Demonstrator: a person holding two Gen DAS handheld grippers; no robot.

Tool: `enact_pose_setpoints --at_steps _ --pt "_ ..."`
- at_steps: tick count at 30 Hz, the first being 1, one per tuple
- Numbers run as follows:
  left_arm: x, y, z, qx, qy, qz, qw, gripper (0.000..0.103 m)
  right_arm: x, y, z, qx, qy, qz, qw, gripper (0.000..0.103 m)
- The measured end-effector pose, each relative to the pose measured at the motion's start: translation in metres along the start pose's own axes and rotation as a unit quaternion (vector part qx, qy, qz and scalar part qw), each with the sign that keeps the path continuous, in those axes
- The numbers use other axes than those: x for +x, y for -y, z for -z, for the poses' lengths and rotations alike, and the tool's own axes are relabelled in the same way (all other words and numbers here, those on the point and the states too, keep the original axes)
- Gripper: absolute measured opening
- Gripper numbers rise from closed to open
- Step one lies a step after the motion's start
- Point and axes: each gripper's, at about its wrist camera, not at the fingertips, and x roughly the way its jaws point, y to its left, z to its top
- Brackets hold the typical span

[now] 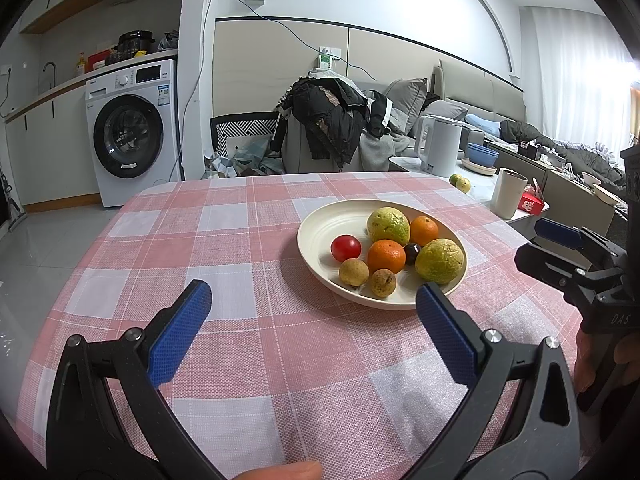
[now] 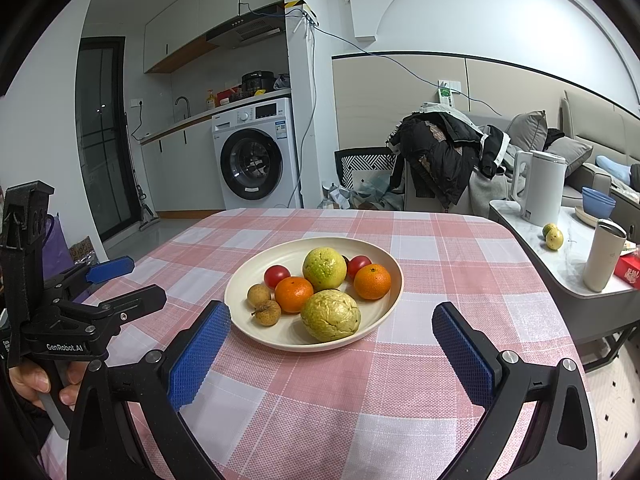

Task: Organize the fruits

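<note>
Both grippers, left gripper and right gripper, hover with jaws wide apart, holding nothing. Near the tabletop's middle, the plate holds two guavas, two oranges, two tomatoes and two longans. Approach one fruit from above, avoiding its neighbours.

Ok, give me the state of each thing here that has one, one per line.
Left gripper: open, empty, above the cloth.
Right gripper: open, empty.
Plate: upright, holding fruit.
Washer: door shut.
Kettle: lid shut.
Tumbler: upright, lidded.
</note>
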Motion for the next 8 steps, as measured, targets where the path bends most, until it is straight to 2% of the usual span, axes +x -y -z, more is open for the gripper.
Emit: enact_pose_setpoints --at_steps 8 --pt "0.0 0.0005 0.0001 0.0 0.0 0.0 1.0 0.102 0.0 -0.0002 -0.0002 0.0 0.0 0.0 1.0 0.103"
